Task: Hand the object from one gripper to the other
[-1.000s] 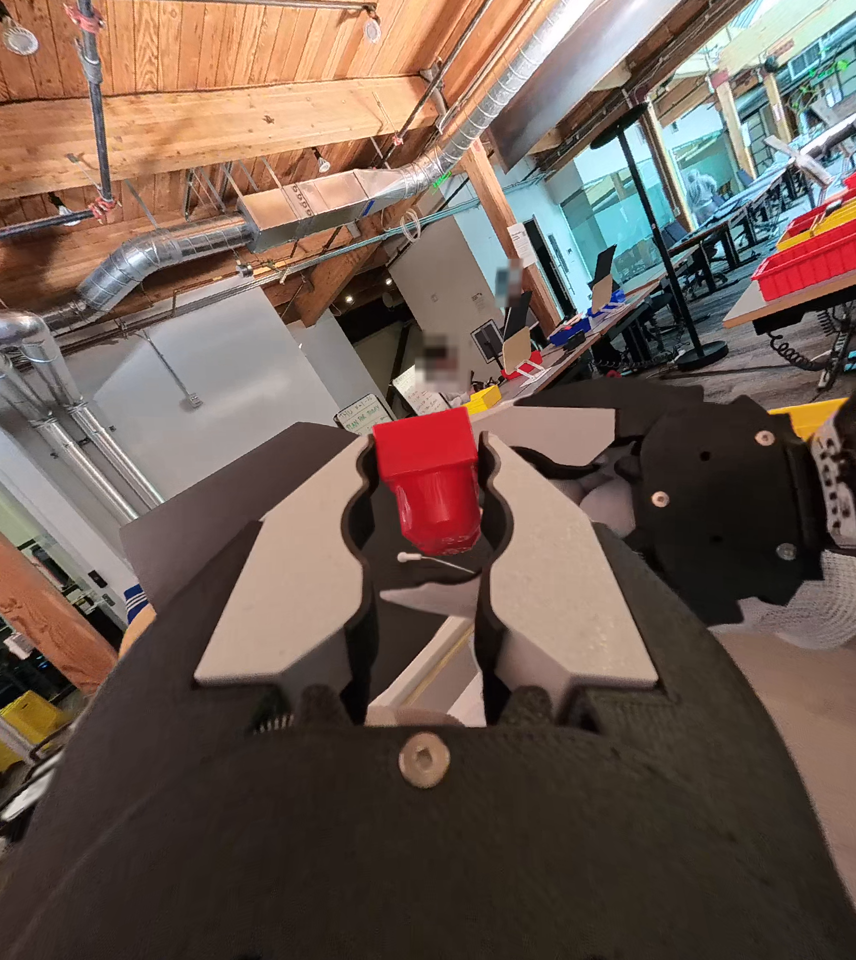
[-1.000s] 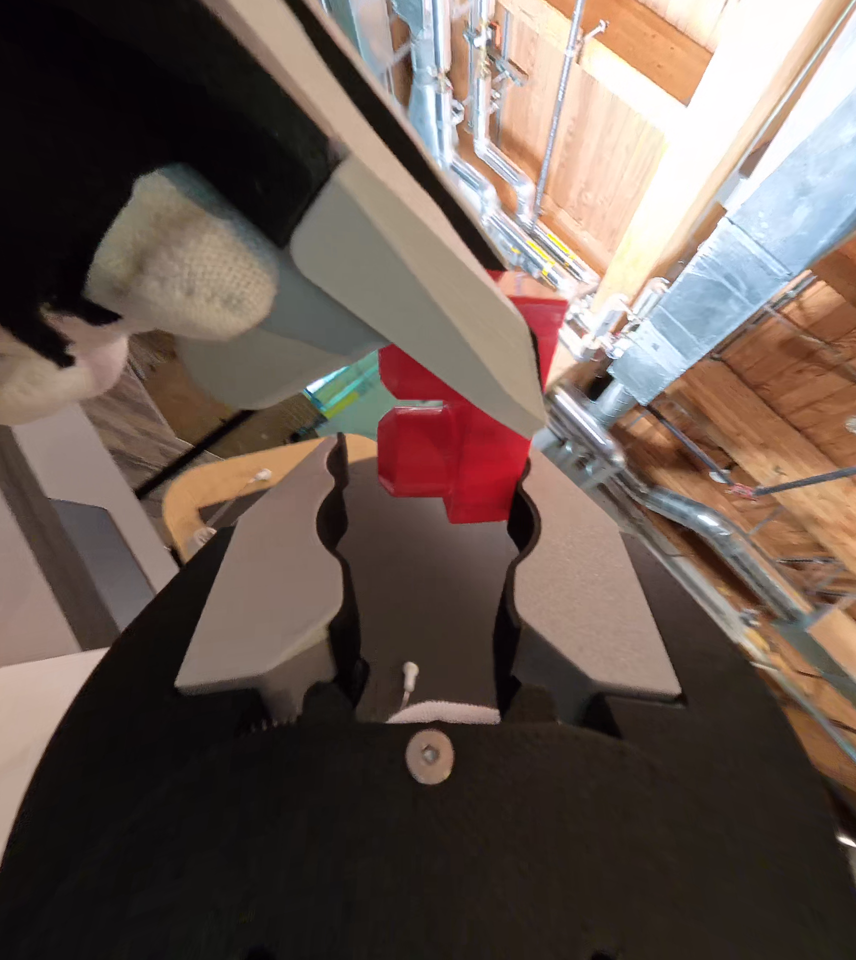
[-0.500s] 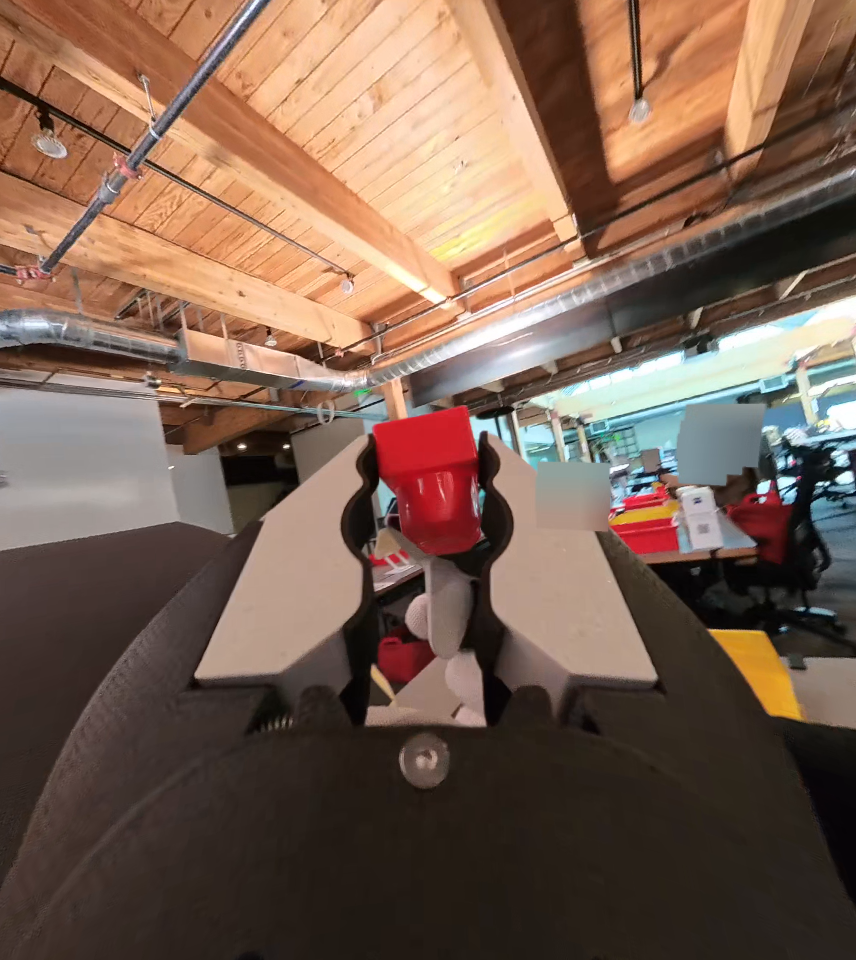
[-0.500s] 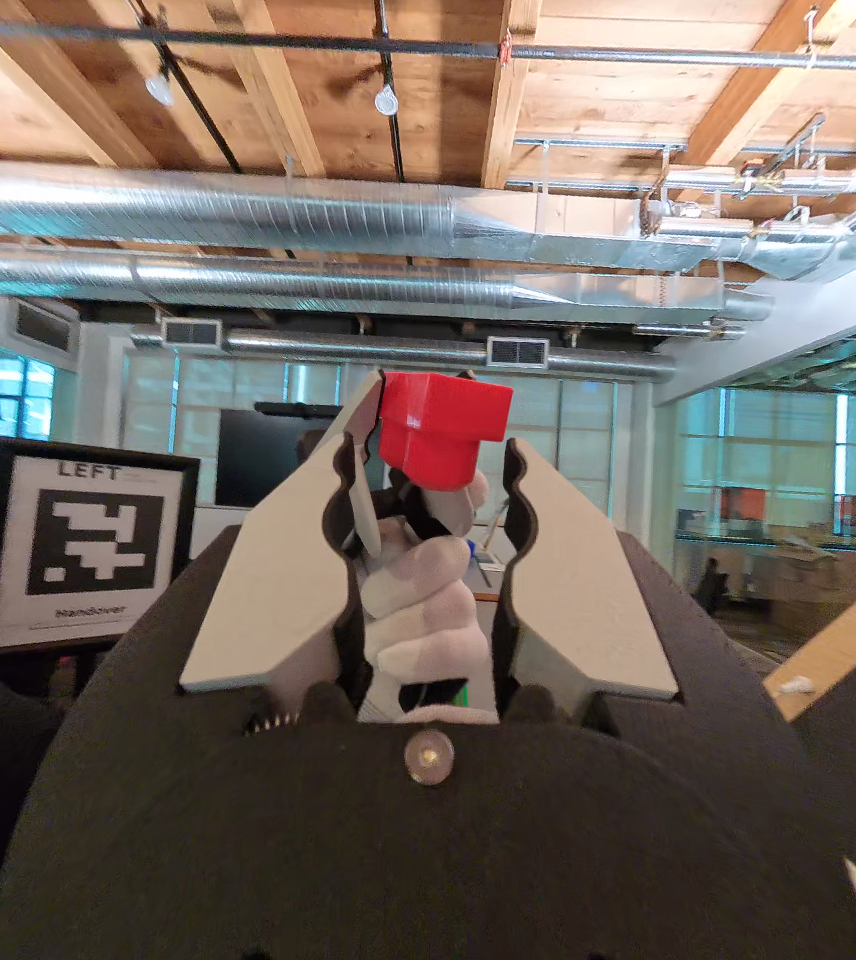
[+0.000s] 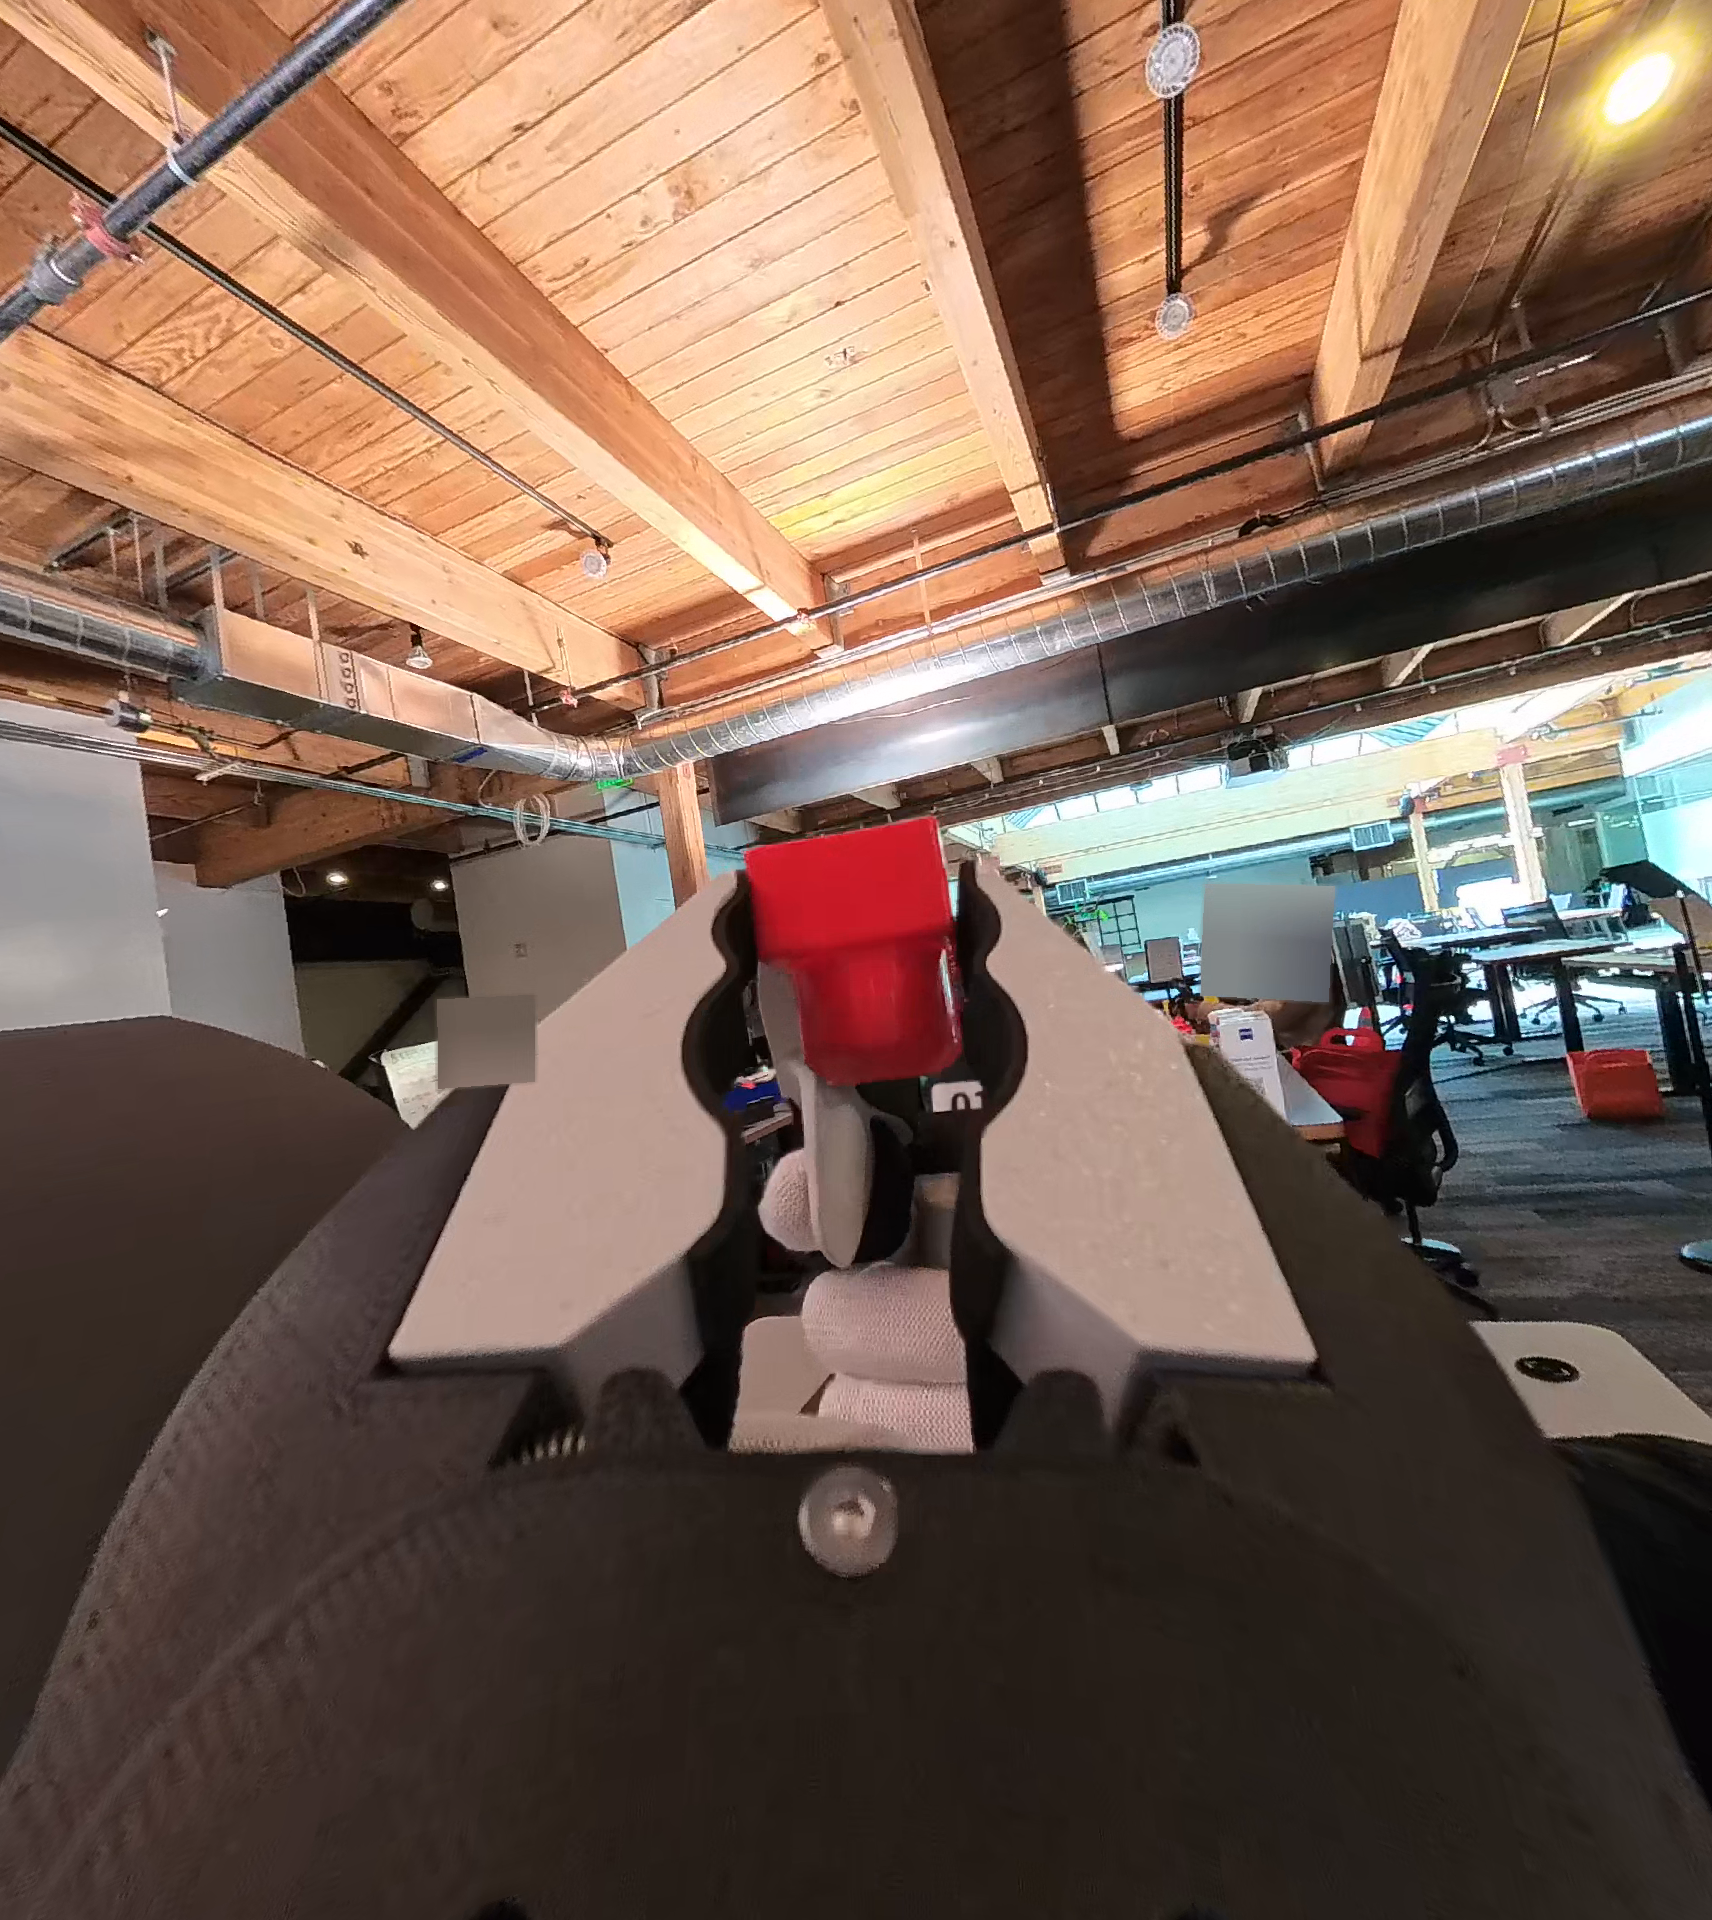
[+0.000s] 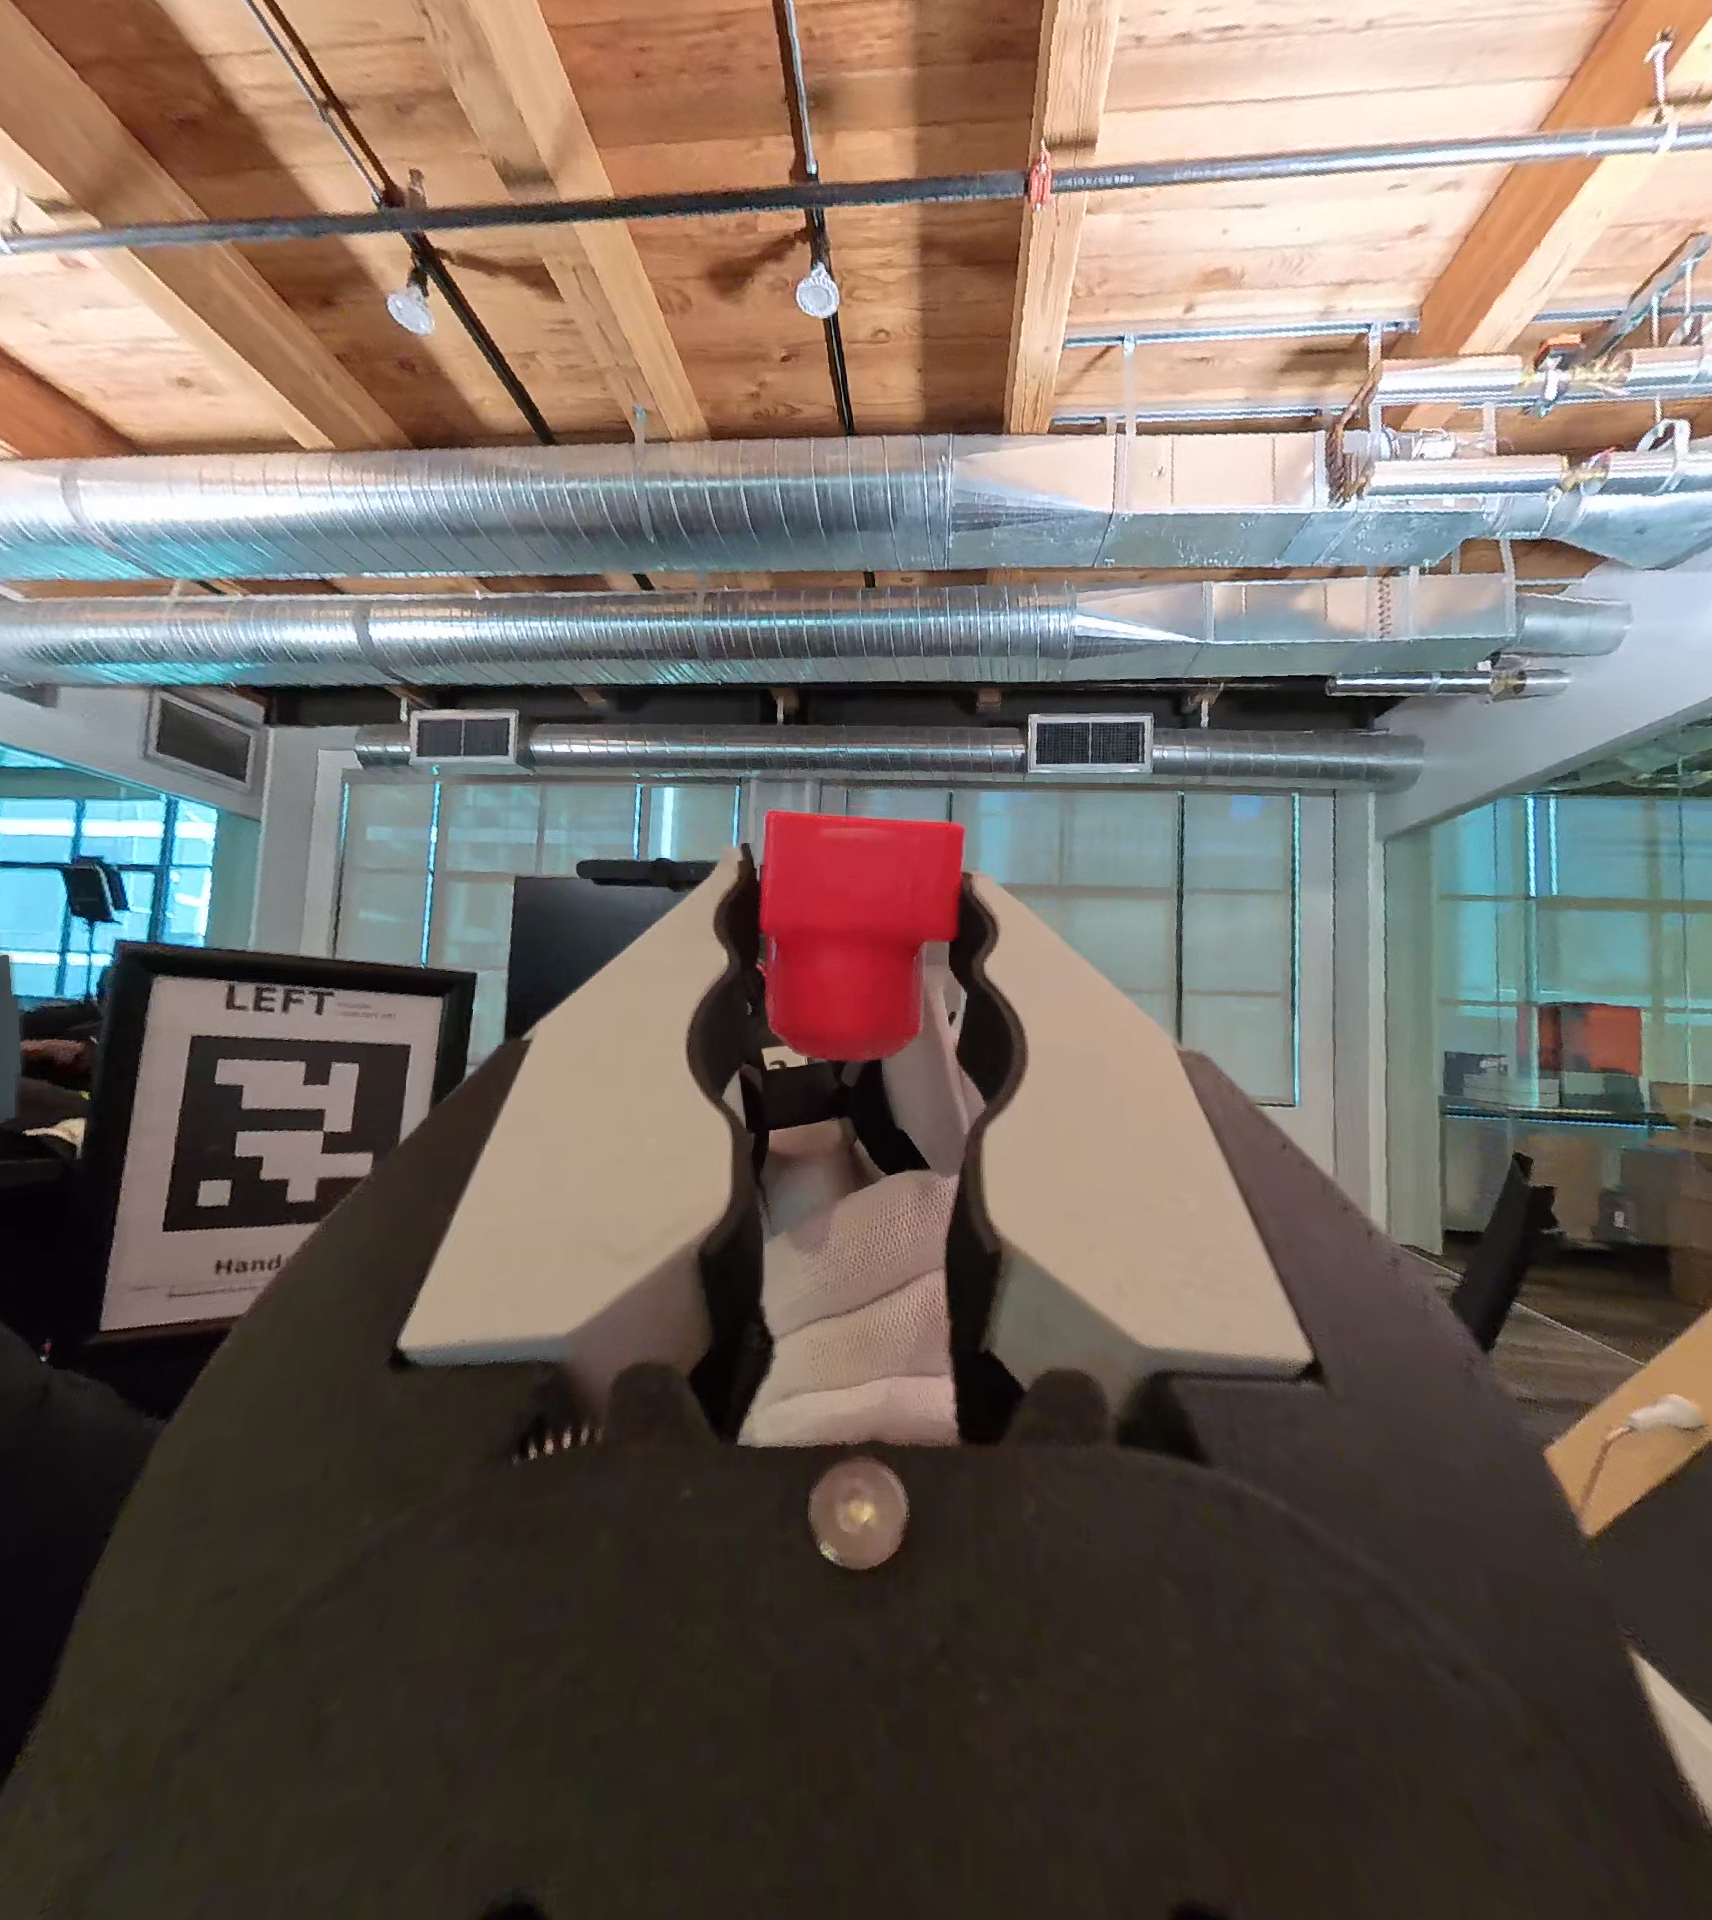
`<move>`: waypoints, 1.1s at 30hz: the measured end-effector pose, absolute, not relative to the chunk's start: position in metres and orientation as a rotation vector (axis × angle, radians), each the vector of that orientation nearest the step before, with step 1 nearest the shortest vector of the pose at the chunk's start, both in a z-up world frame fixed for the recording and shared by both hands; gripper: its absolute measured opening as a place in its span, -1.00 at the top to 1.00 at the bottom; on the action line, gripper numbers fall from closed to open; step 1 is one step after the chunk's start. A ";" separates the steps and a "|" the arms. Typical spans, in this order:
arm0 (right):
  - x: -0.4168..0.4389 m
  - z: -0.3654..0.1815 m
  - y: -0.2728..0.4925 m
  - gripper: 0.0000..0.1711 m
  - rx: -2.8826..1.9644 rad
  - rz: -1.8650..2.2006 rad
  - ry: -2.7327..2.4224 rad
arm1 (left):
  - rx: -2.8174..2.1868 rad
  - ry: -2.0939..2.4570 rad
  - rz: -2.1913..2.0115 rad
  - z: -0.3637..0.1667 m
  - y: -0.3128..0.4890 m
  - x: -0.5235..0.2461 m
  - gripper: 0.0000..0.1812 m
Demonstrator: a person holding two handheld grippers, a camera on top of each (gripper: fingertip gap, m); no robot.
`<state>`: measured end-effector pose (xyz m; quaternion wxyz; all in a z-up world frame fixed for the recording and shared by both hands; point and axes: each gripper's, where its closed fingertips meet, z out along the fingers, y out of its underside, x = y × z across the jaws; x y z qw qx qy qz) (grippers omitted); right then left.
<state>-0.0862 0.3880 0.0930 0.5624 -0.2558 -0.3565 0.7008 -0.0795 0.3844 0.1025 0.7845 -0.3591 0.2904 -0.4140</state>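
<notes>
We pinch the red plastic square-capped plug (image 5: 857, 971) between both grippers' fingers (image 5: 561, 1153); uneven release risks dropping it.

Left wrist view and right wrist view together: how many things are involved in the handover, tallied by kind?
Red object: 1
Hand-held grippers: 2 (left hand-held gripper, right hand-held gripper)
Gloved hands: 2 (right gloved hand, left gloved hand)
Total: 5

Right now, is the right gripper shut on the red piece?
Shut: the right gripper has both fingertips pressed against the red piece's square head.
</notes>
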 end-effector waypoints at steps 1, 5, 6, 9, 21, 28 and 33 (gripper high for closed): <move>-0.086 0.093 0.388 0.60 -0.612 1.634 -0.852 | -0.779 0.631 -0.896 0.102 0.385 -0.080 0.60; -0.082 0.093 0.395 0.60 -0.688 1.485 -0.917 | -0.806 0.658 -0.809 0.102 0.388 -0.085 0.57; -0.081 0.093 0.399 0.60 -0.724 1.433 -0.934 | -0.818 0.681 -0.764 0.101 0.388 -0.086 0.53; -0.074 0.088 0.407 0.60 -0.811 1.245 -1.028 | -0.888 0.812 -0.590 0.092 0.389 -0.082 0.45; -0.060 0.030 0.398 0.60 -1.068 0.855 -1.466 | -1.103 1.254 -0.334 0.027 0.380 -0.047 0.36; -0.058 0.015 0.388 0.60 -1.058 0.836 -1.576 | -1.158 1.335 -0.335 0.004 0.383 -0.036 0.49; -0.056 0.012 0.385 0.61 -1.036 0.819 -1.600 | -1.158 1.325 -0.349 0.003 0.385 -0.034 0.61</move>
